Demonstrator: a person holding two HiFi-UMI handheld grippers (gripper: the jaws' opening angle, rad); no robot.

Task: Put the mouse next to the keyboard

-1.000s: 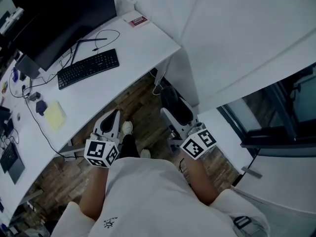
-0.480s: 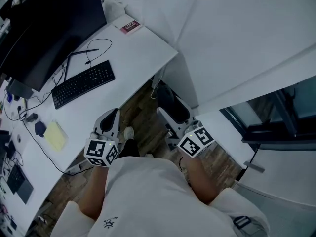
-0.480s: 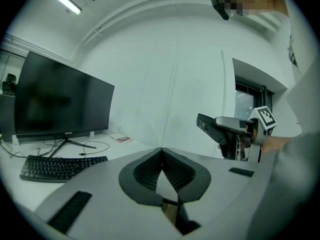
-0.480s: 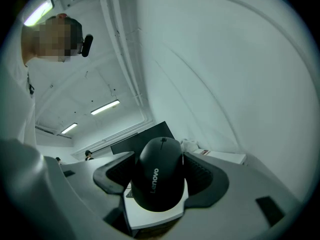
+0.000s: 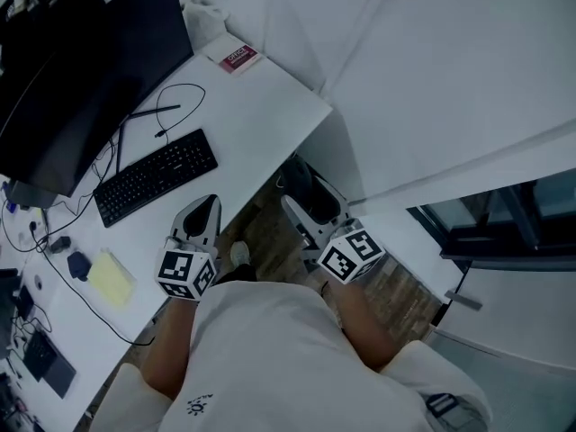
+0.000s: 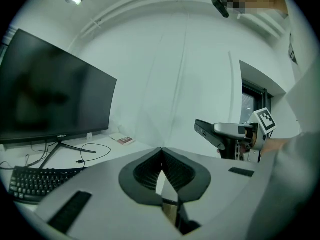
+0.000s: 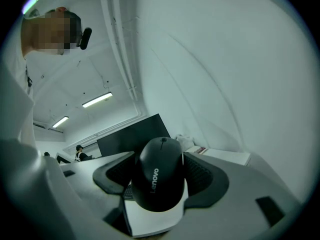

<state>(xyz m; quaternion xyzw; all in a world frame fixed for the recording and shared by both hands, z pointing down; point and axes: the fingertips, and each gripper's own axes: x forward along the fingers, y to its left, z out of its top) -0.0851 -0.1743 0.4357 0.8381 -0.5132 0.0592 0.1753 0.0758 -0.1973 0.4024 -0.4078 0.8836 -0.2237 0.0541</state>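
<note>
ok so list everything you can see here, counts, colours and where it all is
desk: one, white, upper left
monitor: one, black, back of desk
keyboard: one, black, in front of monitor
cable: one loop, black, behind keyboard
small box: one, red and white, far desk corner
notepad: one, yellow, left of keyboard
small clutter: left desk edge, too small to name
floor: wood, brown, beside the desk
mouse: one, black, in right tongs
left tongs: grey, shut, empty, at desk's near edge
right tongs: grey, shut on mouse, off the desk
</note>
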